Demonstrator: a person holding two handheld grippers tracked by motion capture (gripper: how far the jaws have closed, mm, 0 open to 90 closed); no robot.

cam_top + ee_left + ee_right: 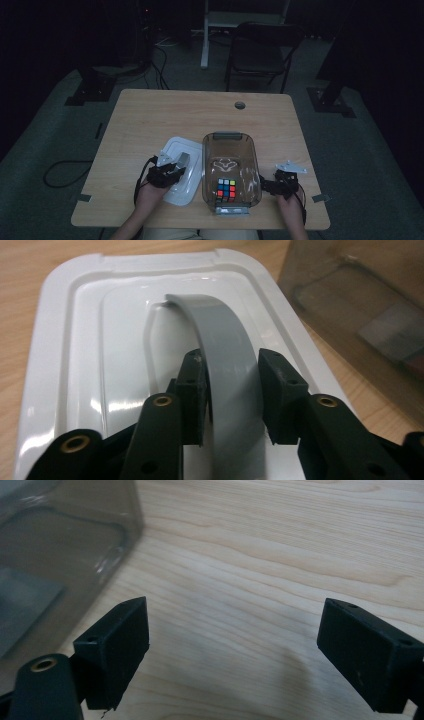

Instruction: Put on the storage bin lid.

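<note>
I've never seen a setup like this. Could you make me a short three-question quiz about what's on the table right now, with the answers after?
1. True or false: the left claw is shut on the grey handle of the white lid.
2. What lies inside the brown see-through box?
A. a puzzle cube with coloured squares
B. a spoon
C. a ball
3. On which side of the box does the lid lie on the table, seen from the person?

Key
1. True: the pads sit against both sides of the handle.
2. A: the puzzle cube sits at the near end.
3. On the left. The right claw stands open over bare wood on the other side.
</note>
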